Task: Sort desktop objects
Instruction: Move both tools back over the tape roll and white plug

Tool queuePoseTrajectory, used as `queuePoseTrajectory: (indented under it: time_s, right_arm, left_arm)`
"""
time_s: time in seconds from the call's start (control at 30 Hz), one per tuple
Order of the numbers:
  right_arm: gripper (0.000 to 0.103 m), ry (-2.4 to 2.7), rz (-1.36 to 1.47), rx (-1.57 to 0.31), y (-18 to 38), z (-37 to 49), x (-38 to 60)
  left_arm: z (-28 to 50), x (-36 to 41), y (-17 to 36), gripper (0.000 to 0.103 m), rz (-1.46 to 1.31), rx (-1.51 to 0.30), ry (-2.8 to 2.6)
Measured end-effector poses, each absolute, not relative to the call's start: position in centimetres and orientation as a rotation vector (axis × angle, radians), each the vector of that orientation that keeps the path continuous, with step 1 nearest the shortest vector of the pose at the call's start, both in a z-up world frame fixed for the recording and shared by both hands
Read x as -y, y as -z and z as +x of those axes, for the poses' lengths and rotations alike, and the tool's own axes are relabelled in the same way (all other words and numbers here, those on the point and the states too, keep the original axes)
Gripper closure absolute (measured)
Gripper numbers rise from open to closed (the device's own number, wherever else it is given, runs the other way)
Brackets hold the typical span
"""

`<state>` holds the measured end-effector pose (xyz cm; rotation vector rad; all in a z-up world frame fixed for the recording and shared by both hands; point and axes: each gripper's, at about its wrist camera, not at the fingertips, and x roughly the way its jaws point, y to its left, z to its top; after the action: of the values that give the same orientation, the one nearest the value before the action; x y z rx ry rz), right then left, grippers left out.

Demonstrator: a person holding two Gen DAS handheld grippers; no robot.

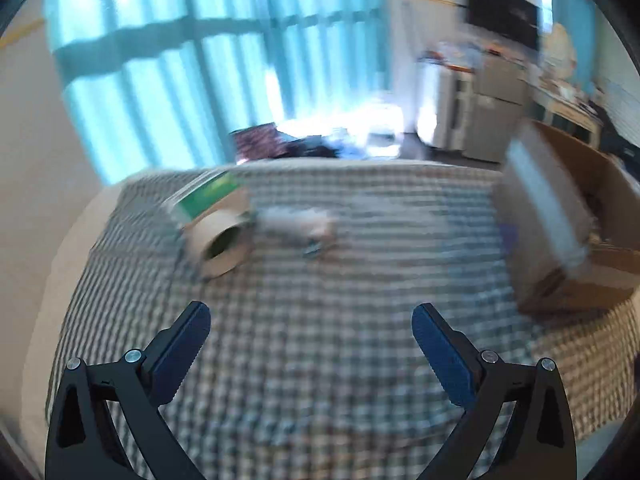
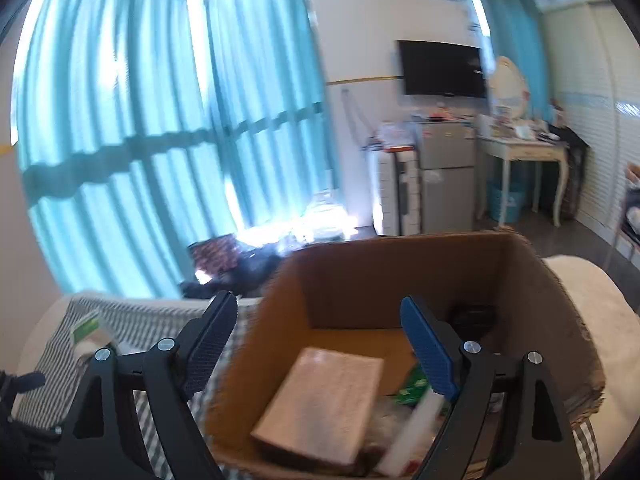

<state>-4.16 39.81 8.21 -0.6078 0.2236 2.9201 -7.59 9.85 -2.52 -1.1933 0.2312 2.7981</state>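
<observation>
In the left wrist view, the left gripper [image 1: 311, 336] hangs over a checked cloth [image 1: 320, 360] that fills the lower half of the frame, its jaws spread wide apart with nothing between them. The whole picture is blurred. Left of centre a roll of tape [image 1: 220, 242] lies tilted on the cloth, its hole facing the camera, and a green and white box [image 1: 206, 196] sits just behind it, touching or nearly so. Just to the right of the roll lies a small pale thing [image 1: 298, 224] too smeared to name. A cardboard box [image 1: 568, 232] stands at the right edge of the frame, well apart from the roll. Blue curtains [image 1: 192, 60] fill the upper left. In the right wrist view, the right gripper [image 2: 318, 336] hovers above the open cardboard box [image 2: 400, 272], which takes up the lower centre and right; its jaws stand apart and hold nothing. Inside the box a flat pale packet [image 2: 324, 392] lies at lower centre, with a green item [image 2: 410, 390] and a white one [image 2: 412, 436] just to its right, partly hidden by the right finger. The checked cloth [image 2: 132, 324] shows at lower left, with the green and white box [image 2: 86, 326] on it. A television [image 2: 442, 68] hangs on the wall at upper right.
</observation>
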Motion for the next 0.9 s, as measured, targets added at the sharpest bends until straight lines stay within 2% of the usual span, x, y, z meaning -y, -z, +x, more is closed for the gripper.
queuePoseTrajectory:
  time_s: [0.1, 0.2, 0.4, 0.53, 0.9]
  right_arm:
    - [0.019, -2.98, -0.612, -0.04, -8.5, -4.1, -35.5]
    - [0.018, -3.048, -0.653, 0.031, -8.5, -4.8, -32.0]
    - [0.016, -3.167, -0.961, -0.107, -5.2, -8.8, -26.0]
    - [0.016, -3.141, -1.098, -0.145, -1.4, -12.5, -23.0]
    - [0.016, -3.135, -1.236, 0.047, 6.4, -19.0, -16.6]
  left_arm:
    - [-7.9, -5.1, 4.2, 0.0, -1.257, -0.169, -2.883]
    - [-8.3, -2.5, 5.3, 0.0, -1.288, -0.084, -2.909]
    - [-10.6, 0.4, 7.9, 0.0, -1.329, 0.106, -2.899]
    - [-12.5, 0.6, 8.5, 0.0, -1.28, 0.094, -2.914]
    - [-17.1, 2.0, 11.6, 0.0, -1.308, 0.296, -2.864]
